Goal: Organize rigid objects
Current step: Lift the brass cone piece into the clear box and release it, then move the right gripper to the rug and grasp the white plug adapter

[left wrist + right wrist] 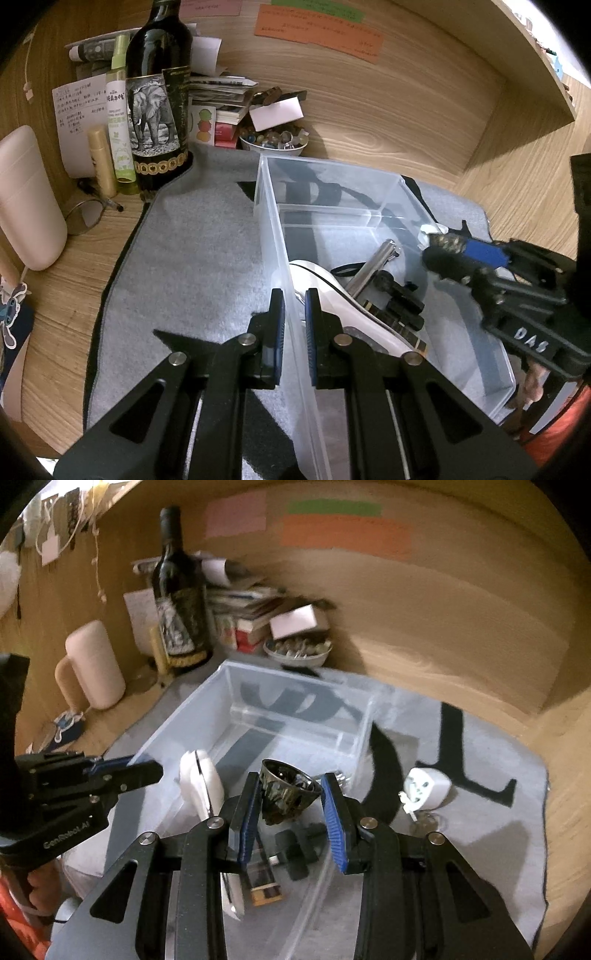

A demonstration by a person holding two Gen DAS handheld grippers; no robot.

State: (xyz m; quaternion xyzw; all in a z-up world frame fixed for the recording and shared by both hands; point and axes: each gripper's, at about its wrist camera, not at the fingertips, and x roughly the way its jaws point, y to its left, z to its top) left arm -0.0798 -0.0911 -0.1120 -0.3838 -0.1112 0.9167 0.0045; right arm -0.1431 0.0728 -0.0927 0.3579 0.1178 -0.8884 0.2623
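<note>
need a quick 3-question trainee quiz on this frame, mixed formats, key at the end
1. True or false: the white plug adapter lies inside the clear bin.
2. What does the right gripper hold?
A) a dark cup
B) a silver flashlight
C) a wine bottle
3. Fill the blank: the left gripper grips the bin by its side ____.

Key:
1. False. It lies on the grey mat, outside the bin.
2. A
3. wall
</note>
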